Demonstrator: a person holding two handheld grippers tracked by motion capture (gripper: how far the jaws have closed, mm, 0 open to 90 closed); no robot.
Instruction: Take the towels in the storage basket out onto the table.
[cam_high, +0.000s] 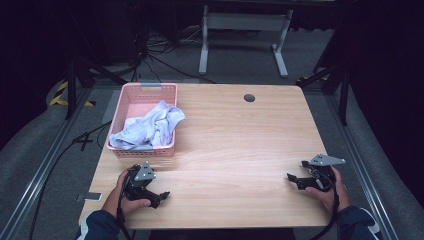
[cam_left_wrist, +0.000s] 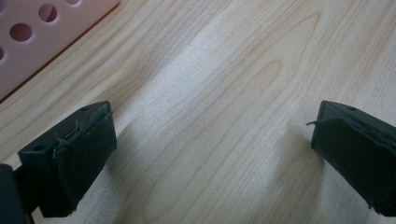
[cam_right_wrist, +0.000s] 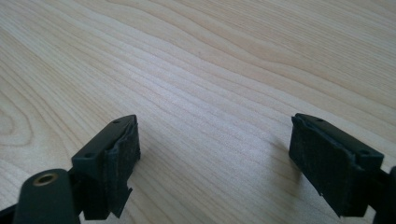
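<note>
Dark floor and black curtains sit all around our wooden table (cam_high: 235, 145), and some cables lie on the floor behind it. We hold one gripper in each hand, low at the near edge of the table. Our left gripper (cam_high: 162, 196) rests by the near left corner, and in the left gripper view its two black jaws are spread wide with only bare wood between them. Our right gripper (cam_high: 296, 179) sits far over by the near right corner, and in the right gripper view its jaws are spread wide too, with nothing in them. We think we keep them open like this so they are ready to grab something soft. We also think we keep them well apart so that each one has room to move. A pink basket (cam_high: 125, 98) with little holes in its walls stands on the far left part of the table, just beyond our left gripper. A pale cloth (cam_high: 150, 127) lies bunched up in the basket. One end of it pokes up over the right wall. The cloth is all crumpled, so it looks dropped in and not folded. We guess the work is about this cloth, maybe lifting it out onto the big bare part of the table. The left gripper is the closer one, so it seems the best one to reach in. The near wall of the basket is in the way, so we would have to go up and over it.
</note>
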